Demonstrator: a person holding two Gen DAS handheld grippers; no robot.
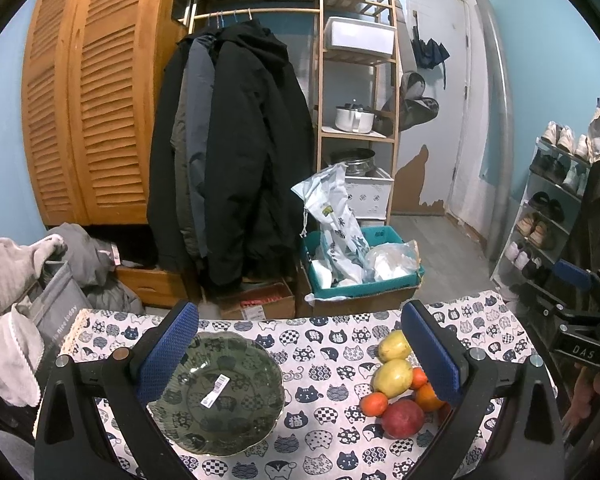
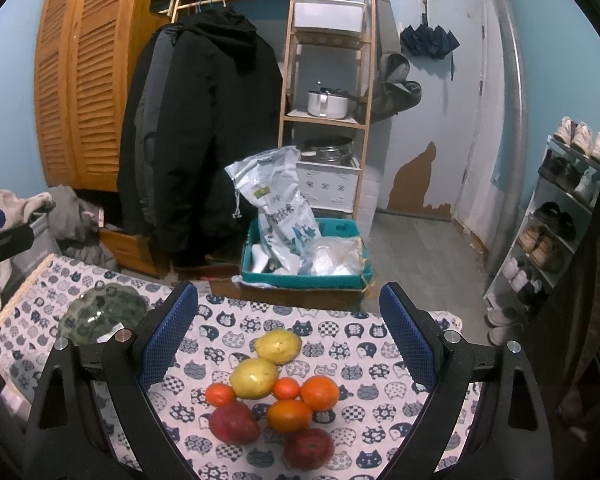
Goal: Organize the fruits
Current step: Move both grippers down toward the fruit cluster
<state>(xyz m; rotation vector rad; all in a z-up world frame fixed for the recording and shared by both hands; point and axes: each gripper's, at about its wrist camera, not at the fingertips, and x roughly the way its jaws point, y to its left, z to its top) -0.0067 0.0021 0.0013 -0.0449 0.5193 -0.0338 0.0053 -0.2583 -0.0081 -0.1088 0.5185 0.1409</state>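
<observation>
A green glass plate lies empty on the cat-print tablecloth, under my open left gripper. To its right sits a cluster of fruit: two yellow ones, small oranges and a red apple. In the right wrist view the cluster lies between the fingers of my open right gripper: two yellow fruits, several oranges, two red apples. The plate is at the far left there. Neither gripper holds anything.
Beyond the table's far edge stand a teal crate with bags on cardboard boxes, hanging coats, a wooden shelf and louvered wardrobe doors. A shoe rack is on the right, laundry at left.
</observation>
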